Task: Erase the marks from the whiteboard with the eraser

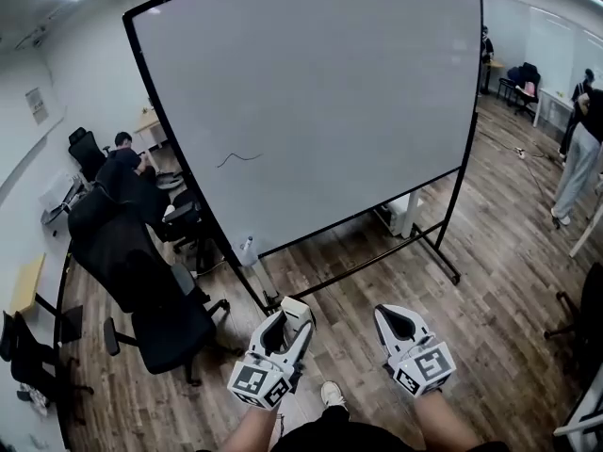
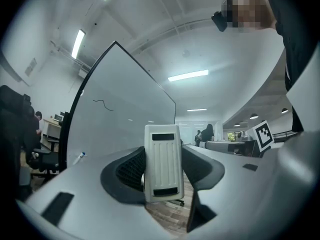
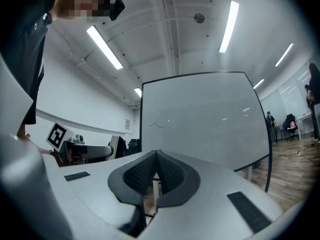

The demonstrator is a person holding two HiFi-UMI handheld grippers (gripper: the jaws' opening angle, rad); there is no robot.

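The whiteboard [image 1: 330,92] stands on a wheeled frame ahead of me, with one small black squiggle [image 1: 238,158] on its lower left. The squiggle [image 2: 102,104] also shows in the left gripper view, and faintly as a squiggle [image 3: 157,125] in the right gripper view. My left gripper [image 1: 292,316] is held low, well short of the board, shut on a white ribbed eraser [image 2: 162,164] that stands upright between its jaws. Beside it, my right gripper [image 1: 393,318] is shut with nothing in it; in the right gripper view [image 3: 157,160] its jaws meet.
A small bottle [image 1: 248,250] stands on the board's lower rail. Black office chairs [image 1: 141,262] crowd the floor at the left, close to the board's left leg [image 1: 247,288]. A seated person [image 1: 122,141] is behind them; another person [image 1: 577,158] stands at the far right. The floor is wood.
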